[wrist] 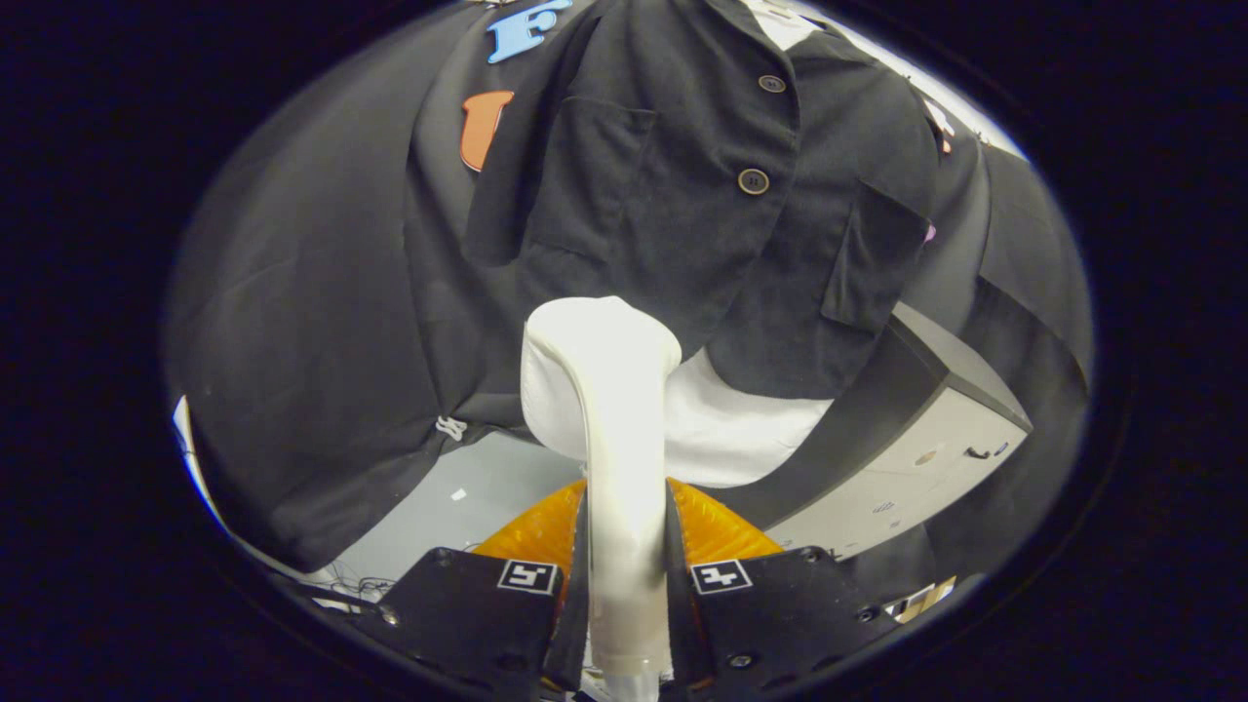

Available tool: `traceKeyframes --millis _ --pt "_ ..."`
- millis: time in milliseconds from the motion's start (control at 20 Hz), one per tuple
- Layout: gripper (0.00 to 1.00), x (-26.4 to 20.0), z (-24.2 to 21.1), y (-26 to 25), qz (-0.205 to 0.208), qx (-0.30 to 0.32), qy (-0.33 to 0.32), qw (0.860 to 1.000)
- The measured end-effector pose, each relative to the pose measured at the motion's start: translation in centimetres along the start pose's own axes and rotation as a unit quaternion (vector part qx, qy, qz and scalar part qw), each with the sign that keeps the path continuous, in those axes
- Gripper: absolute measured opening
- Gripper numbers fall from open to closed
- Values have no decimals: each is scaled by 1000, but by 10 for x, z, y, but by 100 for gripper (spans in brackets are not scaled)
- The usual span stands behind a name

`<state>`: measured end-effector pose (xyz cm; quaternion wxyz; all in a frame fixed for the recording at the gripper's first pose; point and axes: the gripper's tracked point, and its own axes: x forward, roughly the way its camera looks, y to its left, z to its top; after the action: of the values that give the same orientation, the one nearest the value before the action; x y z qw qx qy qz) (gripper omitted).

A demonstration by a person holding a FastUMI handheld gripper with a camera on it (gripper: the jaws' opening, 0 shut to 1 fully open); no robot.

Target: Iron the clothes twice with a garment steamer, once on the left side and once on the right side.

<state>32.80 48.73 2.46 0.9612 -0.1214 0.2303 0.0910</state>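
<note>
A white garment steamer [609, 409] rises from between my fingers, its handle clamped by both and its head bent forward. My gripper [626, 575] is shut on that handle. Just beyond the steamer head hangs a black jacket [682, 195] with two round buttons [753, 181] down its front and patch pockets on either side. The steamer head sits near the jacket's lower hem, a little left of the button line. Whether it touches the cloth I cannot tell. A white garment [731, 429] shows below the jacket's hem, behind the steamer.
Black booth cloth [302, 322] hangs left of the jacket. A pale cabinet [926, 458] with a dark top edge stands to the right, below the jacket. Grey floor [468, 497] lies under the hem, with cables at its near left.
</note>
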Motion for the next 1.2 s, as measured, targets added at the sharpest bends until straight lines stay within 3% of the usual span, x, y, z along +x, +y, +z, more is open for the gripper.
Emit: traceKeyframes --millis 250,550,1000,1200 --pt "37 -35 -22 -31 36 19 -34 999" --pt "36 -86 -60 -124 40 61 -95 993" --pt "36 -189 -179 -326 -40 102 -149 983" --pt "36 -228 -242 -380 -62 128 -139 980"
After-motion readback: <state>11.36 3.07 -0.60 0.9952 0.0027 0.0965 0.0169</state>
